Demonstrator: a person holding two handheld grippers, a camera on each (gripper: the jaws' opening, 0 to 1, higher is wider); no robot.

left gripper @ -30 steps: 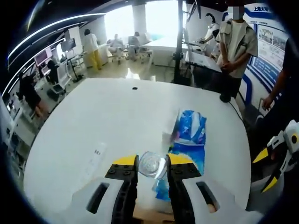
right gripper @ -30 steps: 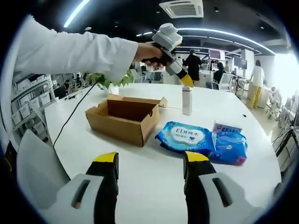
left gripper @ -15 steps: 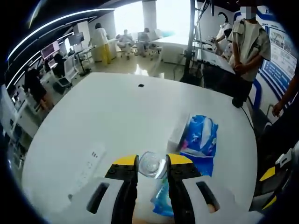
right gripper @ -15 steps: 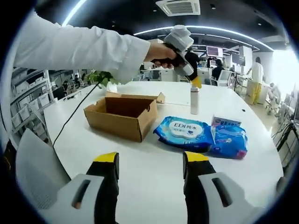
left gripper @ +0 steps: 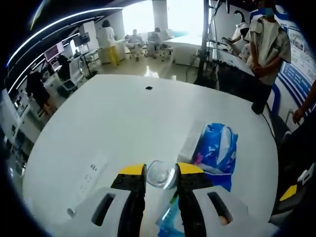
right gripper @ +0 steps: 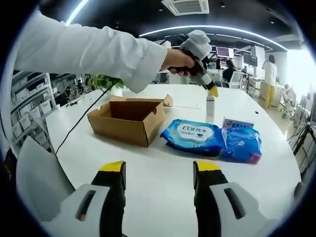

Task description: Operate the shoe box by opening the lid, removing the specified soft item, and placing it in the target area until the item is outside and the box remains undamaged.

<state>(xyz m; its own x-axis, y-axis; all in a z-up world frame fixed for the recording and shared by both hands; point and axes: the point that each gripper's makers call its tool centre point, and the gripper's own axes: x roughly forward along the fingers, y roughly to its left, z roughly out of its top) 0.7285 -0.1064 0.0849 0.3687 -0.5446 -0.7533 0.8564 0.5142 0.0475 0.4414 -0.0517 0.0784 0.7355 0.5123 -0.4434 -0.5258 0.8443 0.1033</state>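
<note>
Your left gripper (left gripper: 160,174) fingers clench a clear bottle (left gripper: 160,174) at lower centre. Your right gripper (right gripper: 159,170) fingers stand released; the open shoe box (right gripper: 127,120) sits left of centre on the bench (right gripper: 163,158).

Left gripper (right gripper: 213,91) carried bottle (right gripper: 210,107) rightward, farther from box (right gripper: 127,120).

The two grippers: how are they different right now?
The left gripper is shut on a clear bottle, but the right gripper holds nothing, its jaws wide apart. In the right gripper view, the left gripper is raised over the white table, bottle hanging from it beside the blue wipes packs, while the right one waits low, well back from the cardboard shoe box. Both have yellow-tipped jaws.
</note>
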